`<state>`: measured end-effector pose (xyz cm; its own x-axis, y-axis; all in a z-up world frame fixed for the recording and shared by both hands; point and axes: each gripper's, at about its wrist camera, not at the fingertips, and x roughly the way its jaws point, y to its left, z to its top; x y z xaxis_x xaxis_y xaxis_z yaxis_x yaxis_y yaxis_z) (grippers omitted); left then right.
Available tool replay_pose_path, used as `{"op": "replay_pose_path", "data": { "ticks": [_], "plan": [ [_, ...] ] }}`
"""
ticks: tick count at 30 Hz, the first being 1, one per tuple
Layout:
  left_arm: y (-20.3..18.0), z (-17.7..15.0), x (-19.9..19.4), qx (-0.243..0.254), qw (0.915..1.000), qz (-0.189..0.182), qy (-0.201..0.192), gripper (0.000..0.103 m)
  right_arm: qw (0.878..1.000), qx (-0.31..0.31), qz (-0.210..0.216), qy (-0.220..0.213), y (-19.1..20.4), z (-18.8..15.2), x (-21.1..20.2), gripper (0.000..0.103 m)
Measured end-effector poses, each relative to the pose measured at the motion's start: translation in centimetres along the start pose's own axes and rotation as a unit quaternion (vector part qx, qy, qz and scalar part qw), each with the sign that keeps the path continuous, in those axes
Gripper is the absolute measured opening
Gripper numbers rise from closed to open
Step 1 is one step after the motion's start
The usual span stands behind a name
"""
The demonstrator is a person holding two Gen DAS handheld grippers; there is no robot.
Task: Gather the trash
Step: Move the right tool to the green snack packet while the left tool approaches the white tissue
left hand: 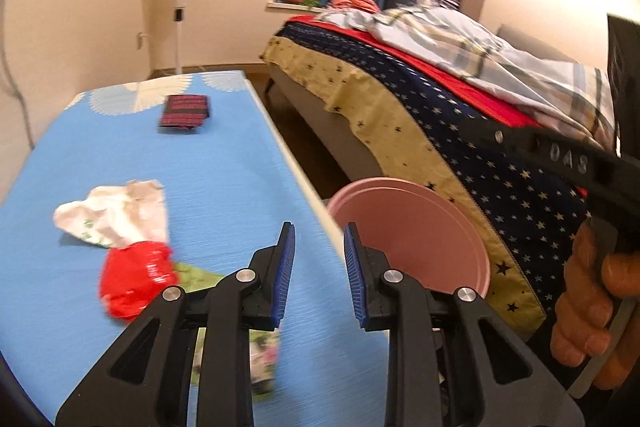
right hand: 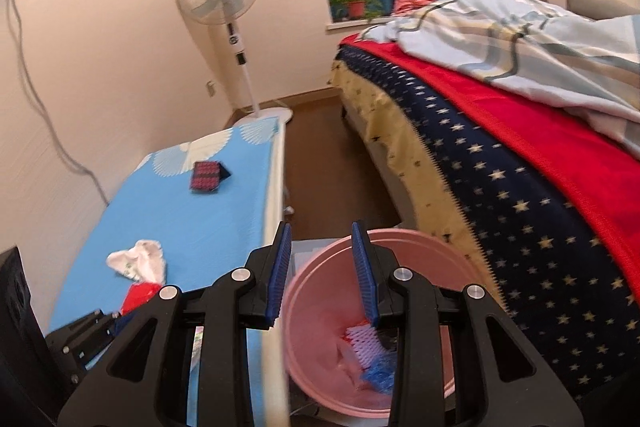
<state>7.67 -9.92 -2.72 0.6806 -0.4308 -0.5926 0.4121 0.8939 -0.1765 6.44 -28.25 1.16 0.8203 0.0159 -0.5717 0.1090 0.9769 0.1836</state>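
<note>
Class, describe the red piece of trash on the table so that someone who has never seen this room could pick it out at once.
Find the table with the blue cloth beside the bed. Near its front lies the red wrapper, shiny and crumpled. It touches a white crumpled paper; the other reddish thing, a dark checked pad, lies flat at the far end.

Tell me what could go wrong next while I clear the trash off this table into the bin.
1. The red wrapper and the crumpled paper touch each other, so the open left tool may grab one and drag the other along or drop it.
2. The pink bin stands below the table edge, so a release too early could land on the floor.
3. The two tools are close together and might bump.
</note>
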Motion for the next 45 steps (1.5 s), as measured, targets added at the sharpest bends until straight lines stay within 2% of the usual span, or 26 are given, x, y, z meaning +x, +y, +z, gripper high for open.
{"op": "replay_pose_path", "data": {
  "ticks": [7,11,16,20,26,34,36,38,40,45],
  "plan": [
    [5.0,-0.4,-2.1,-0.074,0.9952,0.063,-0.013,0.026,0.998,-0.024,0.047,0.029,3.2,-1.8,1.9,0.031],
    [8.2,-1.2,-3.3,-0.121,0.9864,0.110,-0.017,0.026,0.995,-0.040,0.075,0.051,5.2,-3.2,2.8,0.031],
    [10.5,-1.9,-4.7,-0.150,0.9774,0.147,-0.023,0.026,0.989,-0.041,0.107,0.093,6.8,-5.1,4.2,0.031],
    [11.7,-2.2,-5.6,-0.164,0.9729,0.161,-0.029,0.026,0.982,-0.019,0.129,0.139,7.4,-6.8,5.1,0.032],
    [12.4,-2.3,-5.5,-0.174,0.9692,0.171,-0.031,0.026,0.970,0.001,0.140,0.198,8.3,-9.4,6.3,0.032],
    [14.2,-2.5,-4.7,-0.198,0.9625,0.183,-0.030,0.026,0.962,0.007,0.155,0.226,9.4,-10.9,7.3,0.033],
    [14.7,-2.4,-4.4,-0.204,0.9608,0.186,-0.030,0.026,0.962,0.005,0.157,0.225,9.6,-10.8,7.4,0.027],
    [15.2,-2.4,-4.1,-0.209,0.9590,0.189,-0.030,0.026,0.963,0.007,0.154,0.221,9.6,-10.6,7.4,0.013],
    [15.7,-2.3,-3.6,-0.215,0.9572,0.191,-0.029,0.026,0.963,0.018,0.157,0.218,9.3,-10.3,7.5,0.007],
    [17.2,-2.2,-2.5,-0.230,0.9532,0.195,-0.027,0.026,0.969,0.034,0.158,0.187,8.5,-8.5,7.2,0.002]
  ]
}}
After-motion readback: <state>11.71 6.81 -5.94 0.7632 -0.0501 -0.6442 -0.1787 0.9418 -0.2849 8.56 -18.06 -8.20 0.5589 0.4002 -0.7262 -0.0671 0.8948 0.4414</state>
